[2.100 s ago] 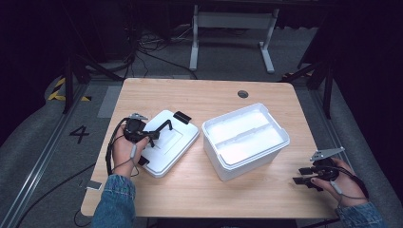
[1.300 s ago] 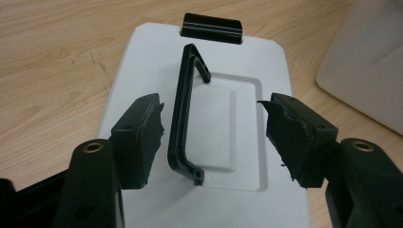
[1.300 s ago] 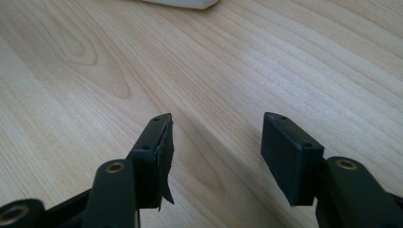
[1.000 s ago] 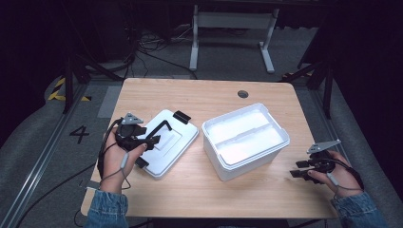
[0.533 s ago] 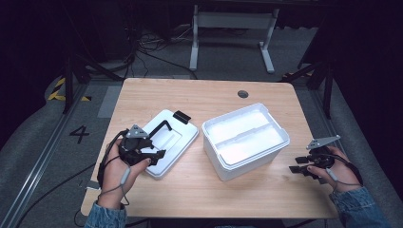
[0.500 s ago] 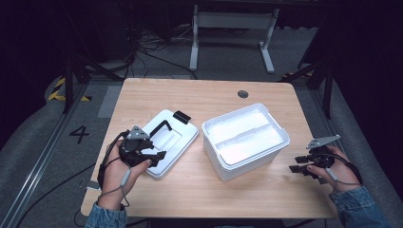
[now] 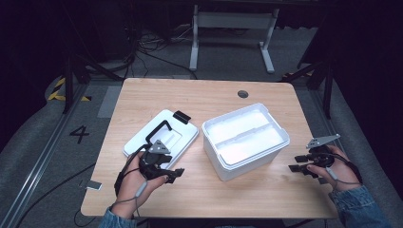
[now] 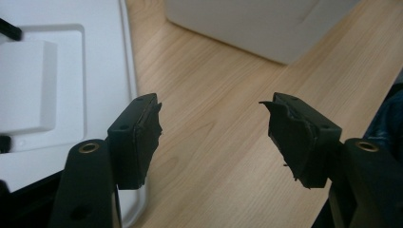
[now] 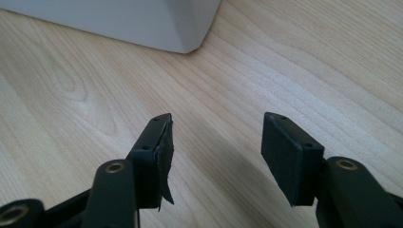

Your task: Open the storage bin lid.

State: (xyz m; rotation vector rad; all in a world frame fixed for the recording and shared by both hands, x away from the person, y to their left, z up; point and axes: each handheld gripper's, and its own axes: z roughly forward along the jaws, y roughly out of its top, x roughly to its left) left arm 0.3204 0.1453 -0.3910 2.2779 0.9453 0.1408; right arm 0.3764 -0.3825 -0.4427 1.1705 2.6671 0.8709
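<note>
A white open box (image 7: 245, 139) stands at the middle right of the wooden table (image 7: 199, 102). Its white lid (image 7: 161, 138), with a black handle (image 7: 158, 129), lies flat to the box's left. My left gripper (image 7: 175, 173) is open just in front of the lid's near corner, held low over the wood. In the left gripper view (image 8: 211, 130) the lid (image 8: 57, 85) lies at the left and the box wall (image 8: 256, 23) is ahead, with nothing between the jaws. My right gripper (image 7: 297, 164) is open at the table's right edge, beside the box. The right gripper view (image 9: 216, 149) shows the box corner (image 9: 142, 21) ahead.
A round cable hole (image 7: 243, 94) sits at the table's back. A metal frame (image 7: 231, 28) and cables (image 7: 142, 47) lie on the dark floor behind the table. A small light object (image 7: 93, 185) lies on the floor at the front left.
My left gripper has moved off the lid toward the table's front and turned to the right. My right gripper has shifted slightly and stays open.
</note>
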